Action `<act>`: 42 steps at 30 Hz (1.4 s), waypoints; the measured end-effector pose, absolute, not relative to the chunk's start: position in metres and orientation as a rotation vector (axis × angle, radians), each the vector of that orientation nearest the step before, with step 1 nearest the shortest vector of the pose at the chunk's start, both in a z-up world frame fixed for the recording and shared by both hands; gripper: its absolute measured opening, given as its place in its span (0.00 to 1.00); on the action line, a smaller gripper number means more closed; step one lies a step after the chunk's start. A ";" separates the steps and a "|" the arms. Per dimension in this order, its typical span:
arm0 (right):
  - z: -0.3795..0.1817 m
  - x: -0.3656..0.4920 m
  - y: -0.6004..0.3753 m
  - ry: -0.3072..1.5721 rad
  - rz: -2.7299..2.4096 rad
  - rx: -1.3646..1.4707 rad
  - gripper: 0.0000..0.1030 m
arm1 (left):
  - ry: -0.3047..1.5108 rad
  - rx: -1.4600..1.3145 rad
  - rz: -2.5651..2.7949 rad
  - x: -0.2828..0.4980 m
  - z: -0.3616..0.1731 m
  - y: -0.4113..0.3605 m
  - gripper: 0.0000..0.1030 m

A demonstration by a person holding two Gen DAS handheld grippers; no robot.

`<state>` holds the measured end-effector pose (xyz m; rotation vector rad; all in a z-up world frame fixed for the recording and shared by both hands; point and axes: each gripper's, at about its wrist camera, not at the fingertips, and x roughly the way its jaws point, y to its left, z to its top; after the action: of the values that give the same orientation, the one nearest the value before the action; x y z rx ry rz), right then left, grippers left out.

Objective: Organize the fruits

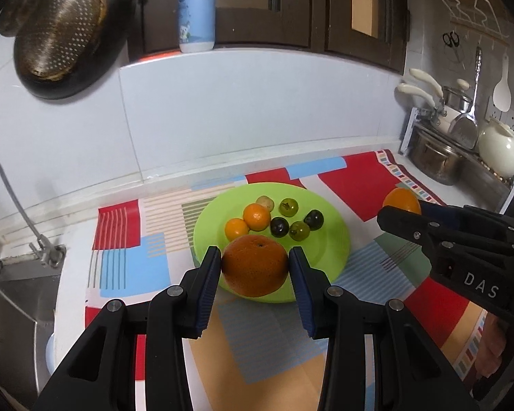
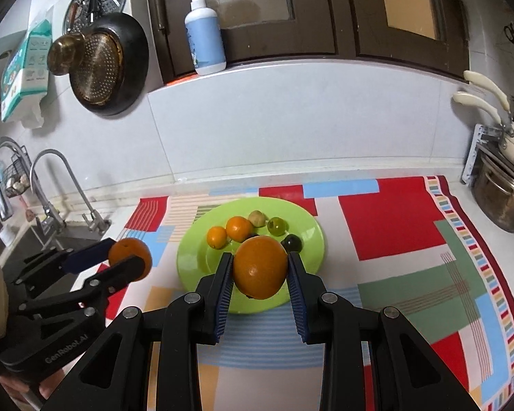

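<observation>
In the left wrist view, the left hand-held gripper is clamped on a large orange at lower centre, its blue pads pressed to both sides of the fruit. The orange covers the near rim of the green plate, so whether it rests on the plate or is held above it cannot be told. Behind it on the plate lie two small oranges, two dark plums, two greenish fruits and a pale brownish fruit half hidden behind one small orange.

At the right edge of that view, the right hand-held gripper shows from the side, its body cut off by the frame, with a second orange only partly visible behind its finger. The right wrist view shows this second orange squeezed between both pads at centre, blocking part of the plate and most of one dark plum. The patterned cloth covers the counter under the plate. At far left, the sink is cut off by the fisheye edge.
</observation>
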<state>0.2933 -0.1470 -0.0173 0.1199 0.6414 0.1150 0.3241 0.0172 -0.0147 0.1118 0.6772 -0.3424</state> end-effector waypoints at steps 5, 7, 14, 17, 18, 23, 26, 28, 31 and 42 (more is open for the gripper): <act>-0.029 0.314 -0.145 0.681 0.127 0.127 0.31 | 0.696 0.113 -0.360 0.346 -0.026 0.017 0.39; -0.035 0.322 -0.144 0.704 0.132 0.129 0.31 | 0.711 0.120 -0.359 0.356 -0.033 0.016 0.39; -0.060 0.351 -0.141 0.769 0.150 0.130 0.31 | 0.773 0.102 -0.384 0.383 -0.057 0.017 0.39; -0.071 0.361 -0.141 0.799 0.155 0.134 0.31 | 0.797 0.094 -0.396 0.392 -0.067 0.016 0.39; -0.075 0.364 -0.140 0.808 0.154 0.132 0.31 | 0.803 0.092 -0.400 0.394 -0.069 0.015 0.39; -0.091 0.377 -0.140 0.846 0.173 0.153 0.31 | 0.841 0.094 -0.411 0.407 -0.083 0.010 0.39; -0.099 0.383 -0.140 0.862 0.172 0.159 0.31 | 0.861 0.095 -0.416 0.413 -0.090 0.009 0.40; -0.102 0.386 -0.140 0.869 0.171 0.162 0.31 | 0.870 0.098 -0.418 0.415 -0.092 0.008 0.40; -0.104 0.388 -0.140 0.869 0.170 0.160 0.31 | 0.881 0.111 -0.405 0.415 -0.093 0.007 0.40; -0.079 0.358 -0.145 0.791 0.092 0.140 0.41 | 0.771 0.137 -0.332 0.373 -0.062 0.022 0.58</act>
<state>0.3585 -0.1445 -0.0793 0.1404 0.7908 0.0924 0.3735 0.0217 -0.0618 0.1369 0.7715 -0.3316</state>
